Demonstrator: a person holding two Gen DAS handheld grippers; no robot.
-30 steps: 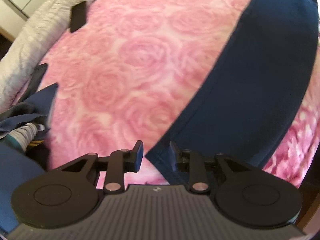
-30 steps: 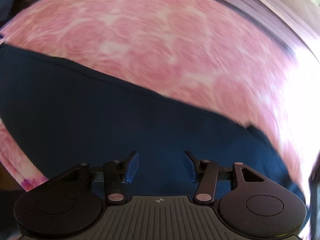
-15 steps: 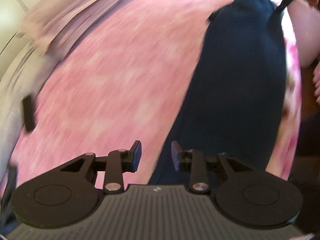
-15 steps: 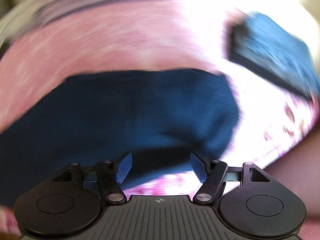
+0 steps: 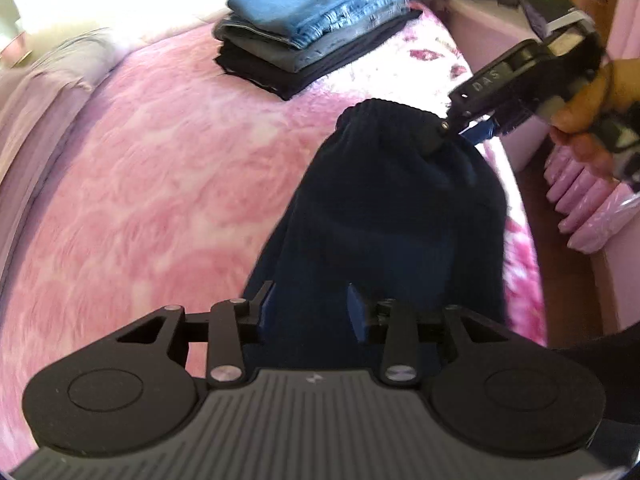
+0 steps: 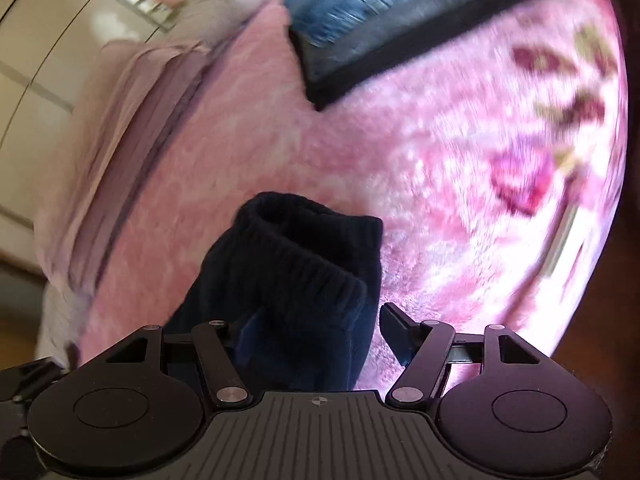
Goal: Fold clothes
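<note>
A dark navy knit garment (image 5: 392, 208) lies lengthwise on the pink rose-patterned blanket (image 5: 168, 184). Its ribbed hem (image 6: 296, 248) bunches up in the right wrist view. My left gripper (image 5: 310, 310) is open, its fingers over the garment's near end. My right gripper (image 6: 316, 328) is open, with the ribbed hem between its fingers; it also shows in the left wrist view (image 5: 464, 128) at the garment's far end, held by a hand.
A stack of folded clothes (image 5: 316, 20), blue on top, grey and black below, sits at the far end of the bed. A grey quilt (image 5: 44, 92) runs along the left. The bed's right edge drops beside pink padded furniture (image 5: 592, 208).
Both views swung toward the far end of the bed. The right gripper moved to the garment's ribbed end, which now bunches up between its fingers. The folded stack came into view.
</note>
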